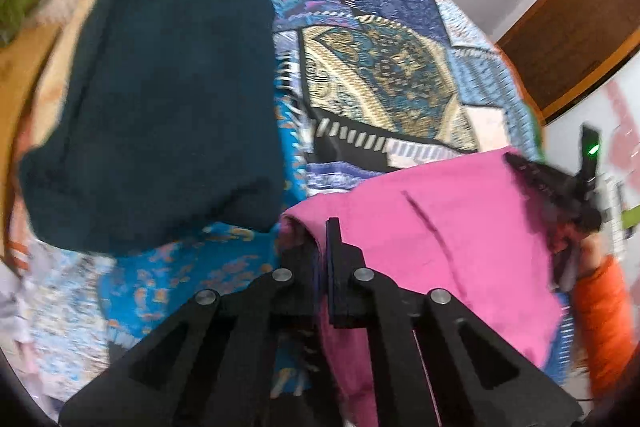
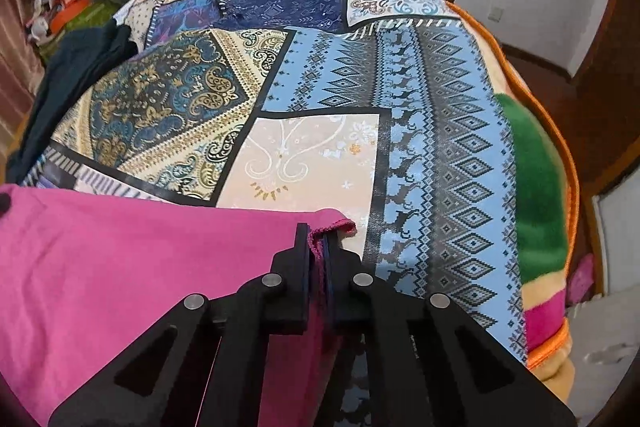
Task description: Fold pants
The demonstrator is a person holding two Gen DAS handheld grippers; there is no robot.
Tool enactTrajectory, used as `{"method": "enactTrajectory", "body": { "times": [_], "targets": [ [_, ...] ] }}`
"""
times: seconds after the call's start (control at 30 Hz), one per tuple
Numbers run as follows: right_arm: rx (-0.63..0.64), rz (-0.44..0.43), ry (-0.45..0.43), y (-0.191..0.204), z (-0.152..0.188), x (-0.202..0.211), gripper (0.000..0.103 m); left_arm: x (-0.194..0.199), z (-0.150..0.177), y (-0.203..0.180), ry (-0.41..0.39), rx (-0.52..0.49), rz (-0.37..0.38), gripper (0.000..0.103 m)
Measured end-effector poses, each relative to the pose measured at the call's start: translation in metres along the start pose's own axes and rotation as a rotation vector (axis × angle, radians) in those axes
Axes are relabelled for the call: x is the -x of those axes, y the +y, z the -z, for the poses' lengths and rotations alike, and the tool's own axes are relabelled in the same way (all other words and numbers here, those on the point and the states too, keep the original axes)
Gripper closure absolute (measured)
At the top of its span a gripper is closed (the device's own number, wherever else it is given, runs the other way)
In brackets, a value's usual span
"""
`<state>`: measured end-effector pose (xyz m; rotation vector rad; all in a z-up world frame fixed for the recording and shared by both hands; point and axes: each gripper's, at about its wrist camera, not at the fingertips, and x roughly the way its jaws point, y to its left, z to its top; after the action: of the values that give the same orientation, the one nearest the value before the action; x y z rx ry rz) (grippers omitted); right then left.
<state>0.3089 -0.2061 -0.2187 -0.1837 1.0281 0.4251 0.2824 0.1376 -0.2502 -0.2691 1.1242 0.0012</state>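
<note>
A bed covered by a patchwork-print bedspread (image 2: 320, 67) in blues, cream and gold carries pink pants (image 2: 140, 267) at its near edge and a dark teal folded garment (image 1: 160, 99) toward its left side.

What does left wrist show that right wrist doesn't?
Only left wrist: the left tongs shut on the pink pants at their left edge, the other tool at the far edge of the fabric, and an orange sleeve.

Only right wrist: the right tongs shut on the pants' corner, a green and orange blanket at the bed's right edge, and a clutter pile by the wall.

Both: the pink pants, the patchwork bedspread, and a dark garment lying on it.
</note>
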Motion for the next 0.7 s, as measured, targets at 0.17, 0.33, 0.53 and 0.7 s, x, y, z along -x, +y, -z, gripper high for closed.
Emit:
{"method": "enactTrajectory", "body": {
  "times": [0.17,0.33,0.53,0.7],
  "targets": [
    [0.02,0.049,0.003,0.004,-0.001,-0.004,0.099,0.001,0.005,-0.006,-0.009,-0.054,-0.088,0.098],
    [-0.014,0.054,-0.003,0.001,-0.004,0.011,0.086,0.019,0.003,-0.015,-0.037,-0.109,-0.139,0.094],
    [-0.033,-0.034,-0.104,0.012,-0.009,0.06,0.066,0.046,-0.004,-0.038,-0.108,-0.178,-0.136,0.064],
    [0.031,-0.145,-0.126,0.047,-0.009,0.082,0.054,0.053,-0.011,-0.056,-0.129,-0.196,-0.098,0.044]
  ]
}}
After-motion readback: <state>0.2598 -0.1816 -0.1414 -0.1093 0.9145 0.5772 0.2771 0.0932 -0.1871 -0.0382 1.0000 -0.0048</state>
